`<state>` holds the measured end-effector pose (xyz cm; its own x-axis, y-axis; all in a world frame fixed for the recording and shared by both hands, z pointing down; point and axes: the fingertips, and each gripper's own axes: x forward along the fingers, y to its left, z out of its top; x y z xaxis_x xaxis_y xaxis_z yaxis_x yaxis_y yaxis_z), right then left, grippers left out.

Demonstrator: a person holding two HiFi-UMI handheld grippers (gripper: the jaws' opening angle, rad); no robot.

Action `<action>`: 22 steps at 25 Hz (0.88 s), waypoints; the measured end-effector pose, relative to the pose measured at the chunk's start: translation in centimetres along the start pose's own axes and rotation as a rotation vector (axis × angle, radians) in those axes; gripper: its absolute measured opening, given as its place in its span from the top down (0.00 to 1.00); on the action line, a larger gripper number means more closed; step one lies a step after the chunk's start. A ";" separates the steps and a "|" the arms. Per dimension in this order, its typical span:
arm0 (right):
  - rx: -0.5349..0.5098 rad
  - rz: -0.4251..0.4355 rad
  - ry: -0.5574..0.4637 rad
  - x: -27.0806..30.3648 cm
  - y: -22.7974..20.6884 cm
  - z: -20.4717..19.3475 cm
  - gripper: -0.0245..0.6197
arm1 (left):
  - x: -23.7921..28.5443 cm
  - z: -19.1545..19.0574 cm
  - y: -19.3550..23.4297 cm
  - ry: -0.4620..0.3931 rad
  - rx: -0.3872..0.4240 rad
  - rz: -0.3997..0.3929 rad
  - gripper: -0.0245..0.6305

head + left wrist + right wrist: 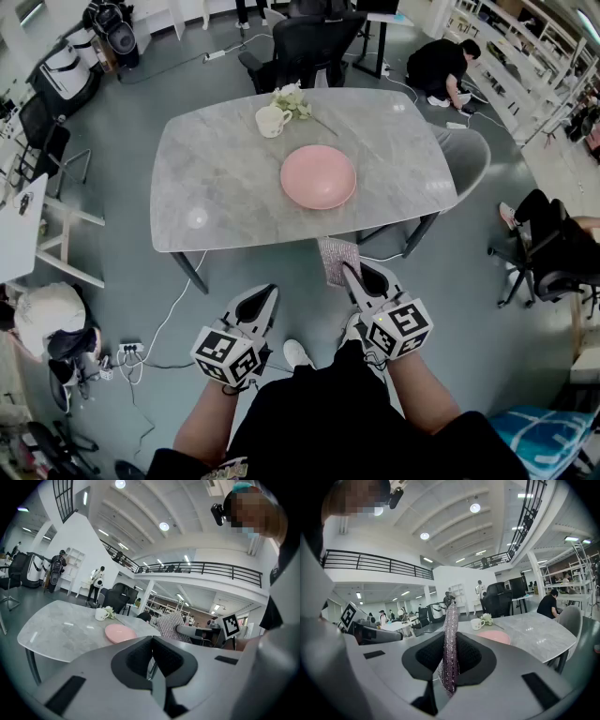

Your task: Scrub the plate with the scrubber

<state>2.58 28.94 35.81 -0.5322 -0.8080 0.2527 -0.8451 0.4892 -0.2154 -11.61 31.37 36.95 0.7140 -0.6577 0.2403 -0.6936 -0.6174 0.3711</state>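
Plate point(319, 176): pink, round, sat right way up on the grey marble table point(211, 192), a bit right of centre. Nothing lay on it and nothing touched it. A white cup point(272, 120) stood behind it near the far edge, with a flower sprig point(294, 101) just beside the cup. Both were clear of the plate.

Scrubber point(338, 261): silvery, glittery pad, clamped in the right gripper point(354, 274), jaws closed onto it. The right gripper view showed it edge-on and upright between the pads, sticking out past the jaw tips. In the head view it hung by the table's near edge, short of the plate and not in contact with it. Could not tell whether it brushed the table edge.

Left gripper point(267, 298): jaws fully together, nothing between them, confirmed in the left gripper view. It was held off the table on the near side, left of the right gripper and well apart from the plate. Both grippers pointed toward the table.

Surroundings: a black office chair point(314, 42) was at the far side and a grey chair point(466, 155) at the table's right end. A person point(441, 66) was crouched on the floor beyond. A power strip point(131, 349) with cables lay on the floor at near left.
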 end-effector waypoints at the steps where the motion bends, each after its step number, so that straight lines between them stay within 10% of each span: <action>1: -0.001 -0.001 0.001 0.0 0.1 0.0 0.85 | -0.1 0.0 0.0 0.001 0.000 0.000 0.93; 22: 0.015 0.015 -0.023 0.4 0.6 0.8 0.85 | -1.1 0.0 0.7 -0.004 0.005 0.008 0.93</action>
<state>1.93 28.64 35.02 -0.5434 -0.8080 0.2276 -0.8361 0.4964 -0.2336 -12.90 31.61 36.92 0.7080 -0.6642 0.2400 -0.6998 -0.6143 0.3646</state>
